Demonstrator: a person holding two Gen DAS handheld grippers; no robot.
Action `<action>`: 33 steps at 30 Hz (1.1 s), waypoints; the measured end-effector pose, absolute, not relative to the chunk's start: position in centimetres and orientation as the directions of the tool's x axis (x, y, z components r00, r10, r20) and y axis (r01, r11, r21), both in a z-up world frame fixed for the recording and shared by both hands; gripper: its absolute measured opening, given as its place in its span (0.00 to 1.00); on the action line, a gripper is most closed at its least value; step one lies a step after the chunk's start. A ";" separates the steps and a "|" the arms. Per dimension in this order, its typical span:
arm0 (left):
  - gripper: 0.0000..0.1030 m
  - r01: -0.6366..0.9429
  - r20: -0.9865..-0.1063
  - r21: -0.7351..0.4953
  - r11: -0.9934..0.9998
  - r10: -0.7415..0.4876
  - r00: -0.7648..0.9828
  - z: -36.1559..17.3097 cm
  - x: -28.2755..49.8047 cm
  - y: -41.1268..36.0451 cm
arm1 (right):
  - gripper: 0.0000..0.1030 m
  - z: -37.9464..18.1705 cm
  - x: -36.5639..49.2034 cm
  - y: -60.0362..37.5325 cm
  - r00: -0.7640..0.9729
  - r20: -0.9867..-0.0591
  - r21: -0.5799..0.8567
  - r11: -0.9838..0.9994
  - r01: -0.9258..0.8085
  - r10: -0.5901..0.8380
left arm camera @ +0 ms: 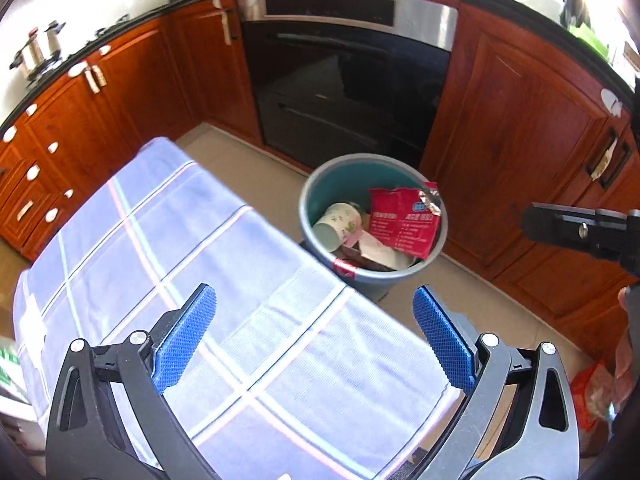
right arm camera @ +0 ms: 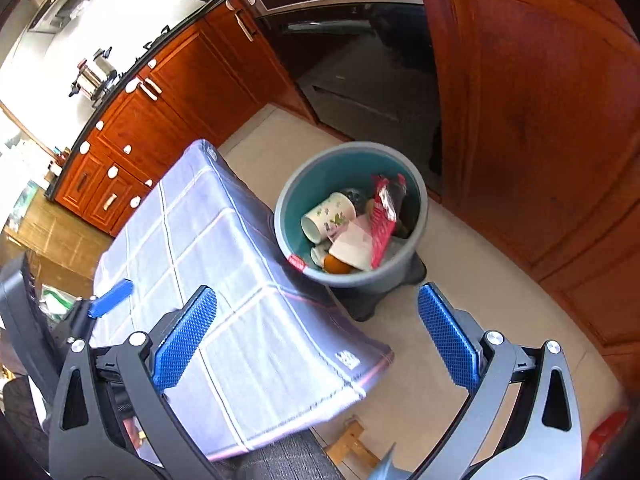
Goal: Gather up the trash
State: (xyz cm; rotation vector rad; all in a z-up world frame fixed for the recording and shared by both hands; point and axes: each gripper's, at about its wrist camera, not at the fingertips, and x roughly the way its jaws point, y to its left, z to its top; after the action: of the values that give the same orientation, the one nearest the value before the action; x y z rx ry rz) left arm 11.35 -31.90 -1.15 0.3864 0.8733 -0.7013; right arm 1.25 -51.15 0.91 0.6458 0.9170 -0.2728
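Tablecloth (left arm camera: 224, 280) beside bin (left arm camera: 316, 184), facing oven (left arm camera: 344, 80).

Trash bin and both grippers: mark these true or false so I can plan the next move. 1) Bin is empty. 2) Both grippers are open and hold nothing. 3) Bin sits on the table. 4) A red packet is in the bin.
1) False: the trash bin holds a paper cup and other trash.
2) True: the left gripper and right gripper have jaws spread, nothing between.
3) False: it stands on the floor beside the cloth-covered table.
4) True: the red packet leans inside the bin.
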 end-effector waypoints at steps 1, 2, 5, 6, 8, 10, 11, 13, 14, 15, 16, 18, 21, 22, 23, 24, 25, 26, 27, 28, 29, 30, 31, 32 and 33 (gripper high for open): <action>0.96 0.691 -0.798 0.030 0.722 -0.400 0.451 -1.0 11.1 -31.3 | 0.94 0.9 1.1 -50.7 0.585 -0.810 0.394 0.782 0.483 0.047; 0.96 0.685 -0.791 0.031 0.728 -0.401 0.462 -1.0 10.9 -30.7 | 0.94 0.7 0.9 -50.3 0.578 -0.815 0.388 0.784 0.484 0.046; 0.96 0.675 -0.776 0.035 0.737 -0.405 0.482 -0.8 10.4 -29.4 | 0.94 0.0 0.5 -49.1 0.558 -0.828 0.374 0.792 0.482 0.052; 0.96 0.672 -0.773 0.037 0.739 -0.405 0.489 -0.7 10.3 -29.0 | 0.94 -0.2 0.3 -48.7 0.550 -0.834 0.365 0.796 0.484 0.048; 0.96 0.664 -0.769 0.057 0.746 -0.391 0.505 -0.6 10.0 -28.6 | 0.94 -0.5 0.1 -48.0 0.536 -0.843 0.343 0.803 0.487 0.035; 0.96 0.657 -0.763 0.073 0.750 -0.382 0.521 -0.6 9.8 -28.4 | 0.94 -0.8 -0.2 -47.3 0.524 -0.852 0.320 0.810 0.491 0.019; 0.96 0.654 -0.764 0.077 0.752 -0.377 0.523 -0.7 9.7 -28.3 | 0.94 -1.0 -0.3 -47.0 0.518 -0.855 0.310 0.812 0.495 0.011; 0.96 0.647 -0.777 0.073 0.759 -0.364 0.514 -0.9 9.7 -28.3 | 0.94 -1.3 -0.5 -46.5 0.506 -0.862 0.289 0.814 0.505 -0.008; 0.96 0.654 -0.782 0.051 0.755 -0.377 0.496 -1.1 9.7 -28.2 | 0.94 -1.4 -0.7 -46.3 0.500 -0.866 0.273 0.816 0.509 -0.022; 0.96 0.662 -0.787 0.027 0.749 -0.392 0.476 -1.3 9.9 -28.2 | 0.94 -1.5 -0.7 -46.0 0.491 -0.870 0.253 0.820 0.514 -0.040; 0.96 0.662 -0.791 0.011 0.749 -0.398 0.464 -1.6 10.0 -28.1 | 0.94 -1.7 -0.9 -45.6 0.481 -0.875 0.228 0.824 0.519 -0.061; 0.96 0.665 -0.799 -0.021 0.746 -0.412 0.437 -2.5 10.2 -28.0 | 0.94 -2.1 -1.0 -45.3 0.461 -0.882 0.181 0.828 0.530 -0.102; 0.96 0.670 -0.819 -0.061 0.740 -0.421 0.390 -4.0 10.3 -28.1 | 0.94 -3.1 -1.3 -44.9 0.425 -0.893 0.125 0.827 0.548 -0.147; 0.96 0.670 -0.824 -0.063 0.740 -0.418 0.383 -4.4 10.3 -28.1 | 0.94 -3.5 -1.3 -44.8 0.414 -0.898 0.114 0.828 0.550 -0.152; 0.96 0.670 -0.827 -0.059 0.740 -0.412 0.383 -4.7 10.3 -28.1 | 0.94 -3.9 -1.3 -44.8 0.404 -0.901 0.105 0.828 0.551 -0.154; 0.96 0.670 -0.829 -0.050 0.741 -0.405 0.385 -5.0 10.2 -28.1 | 0.94 -4.1 -1.3 -44.8 0.396 -0.904 0.097 0.828 0.552 -0.158; 0.96 0.670 -0.831 -0.042 0.741 -0.398 0.389 -5.3 10.1 -28.3 | 0.94 -4.5 -1.3 -44.7 0.389 -0.907 0.088 0.828 0.553 -0.163; 0.96 0.670 -0.832 -0.034 0.742 -0.393 0.392 -5.5 10.0 -28.3 | 0.94 -4.7 -1.3 -44.6 0.383 -0.908 0.078 0.829 0.554 -0.171; 0.96 0.669 -0.832 -0.030 0.742 -0.389 0.394 -5.7 10.0 -28.3 | 0.94 -4.9 -1.3 -44.5 0.378 -0.908 0.065 0.830 0.554 -0.181; 0.96 0.668 -0.833 -0.029 0.744 -0.387 0.395 -5.8 10.0 -28.2 | 0.94 -5.1 -1.2 -44.5 0.374 -0.908 0.055 0.831 0.553 -0.188; 0.96 0.667 -0.835 -0.031 0.744 -0.386 0.392 -5.9 10.0 -28.2 | 0.94 -5.2 -1.1 -44.3 0.368 -0.909 0.046 0.833 0.552 -0.194; 0.96 0.667 -0.836 -0.033 0.745 -0.386 0.390 -6.0 10.1 -28.1 | 0.94 -5.3 -1.1 -44.2 0.366 -0.910 0.040 0.834 0.550 -0.197; 0.96 0.667 -0.836 -0.033 0.745 -0.386 0.390 -6.1 10.1 -28.0 | 0.94 -5.5 -0.9 -44.2 0.365 -0.910 0.036 0.836 0.547 -0.200; 0.96 0.667 -0.835 -0.030 0.745 -0.385 0.393 -6.1 10.1 -28.0 | 0.94 -5.5 -0.9 -44.1 0.363 -0.909 0.030 0.838 0.545 -0.204; 0.96 0.667 -0.834 -0.026 0.745 -0.383 0.396 -6.1 10.1 -28.0 | 0.94 -5.6 -0.8 -44.1 0.362 -0.909 0.025 0.840 0.542 -0.206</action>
State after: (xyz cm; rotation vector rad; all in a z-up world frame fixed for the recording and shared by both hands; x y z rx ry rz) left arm 10.10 -27.99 -6.07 0.3380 0.9512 -0.6815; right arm -0.77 -44.06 -5.59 0.3475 1.1019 -0.4941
